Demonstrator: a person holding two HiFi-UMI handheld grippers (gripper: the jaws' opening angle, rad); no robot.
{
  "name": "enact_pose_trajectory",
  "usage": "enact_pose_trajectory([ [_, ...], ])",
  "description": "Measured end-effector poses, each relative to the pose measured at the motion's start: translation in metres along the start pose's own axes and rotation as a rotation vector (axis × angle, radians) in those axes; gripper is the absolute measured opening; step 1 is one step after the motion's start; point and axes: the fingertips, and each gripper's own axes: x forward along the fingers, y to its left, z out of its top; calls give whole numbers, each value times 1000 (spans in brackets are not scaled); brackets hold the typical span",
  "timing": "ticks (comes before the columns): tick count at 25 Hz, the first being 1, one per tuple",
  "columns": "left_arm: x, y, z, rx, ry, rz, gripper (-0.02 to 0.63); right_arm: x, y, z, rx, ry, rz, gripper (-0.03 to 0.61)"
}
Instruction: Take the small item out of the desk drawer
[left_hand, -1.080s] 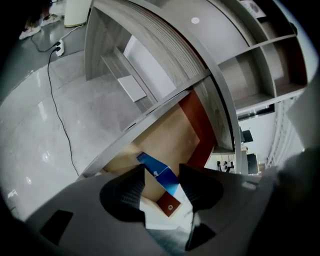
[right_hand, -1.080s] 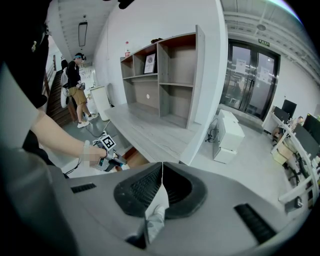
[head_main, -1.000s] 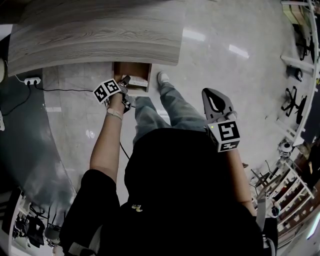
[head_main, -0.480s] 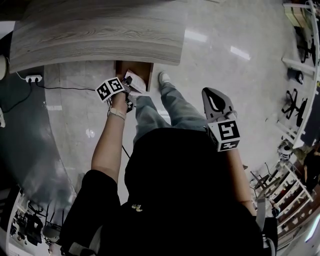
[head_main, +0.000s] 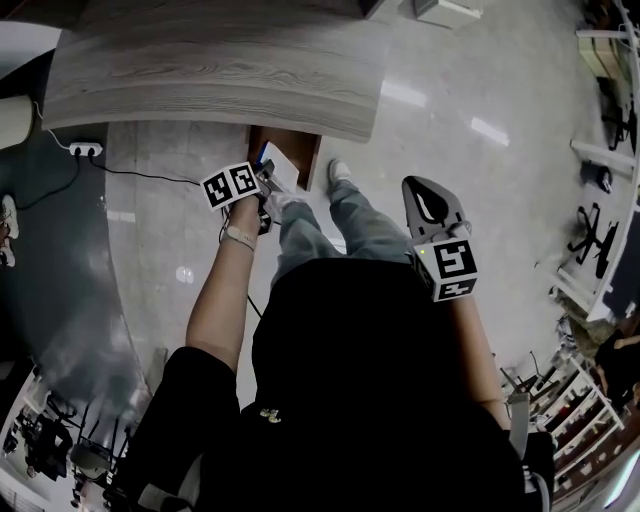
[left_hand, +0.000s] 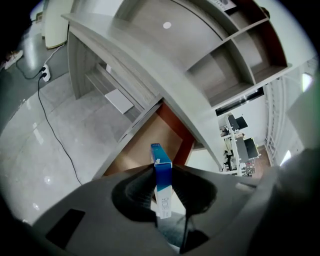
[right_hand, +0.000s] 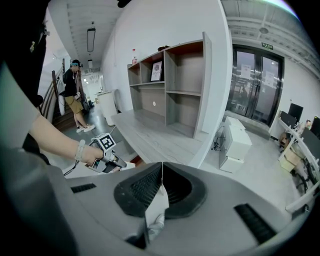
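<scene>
A small blue and white box (left_hand: 162, 182) stands upright between the jaws of my left gripper (left_hand: 162, 172), whose jaws are closing and pressing on it. Behind the box lies the open brown drawer (left_hand: 150, 142) under the grey wooden desk (left_hand: 125, 55). In the head view, the left gripper (head_main: 268, 176) hovers at the drawer (head_main: 300, 145) front with the box (head_main: 281, 167) raised above it. My right gripper (head_main: 432, 205) hangs off to the right, away from the desk, with its jaws together on nothing (right_hand: 161, 166).
A power strip (head_main: 85, 148) and black cable (head_main: 150, 176) lie on the glossy floor left of the drawer. The person's leg and shoe (head_main: 340, 172) stand right of it. A shelf unit (right_hand: 175, 90) stands on the desk; another person (right_hand: 75, 95) stands far off.
The left gripper has closed on the box and lifted it up out of the drawer. The right gripper has stayed where it was.
</scene>
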Motion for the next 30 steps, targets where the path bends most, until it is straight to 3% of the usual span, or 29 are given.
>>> enact_pose_trajectory([
  [6, -44, -36, 1, 73, -63, -39, 100, -5, 1, 24, -19, -67, 46, -2],
  [9, -69, -59, 12, 129, -136, -38, 100, -4, -2, 42, -38, -113, 81, -2],
  [14, -109, -101, 22, 279, -223, -36, 100, -10, 0, 66, -56, -157, 115, -2],
  [23, -194, -156, 69, 491, -440, -11, 100, 0, 17, 125, -123, -261, 202, -2],
  [30, -259, -205, 84, 671, -608, -13, 100, -3, 35, 170, -176, -356, 265, -2],
])
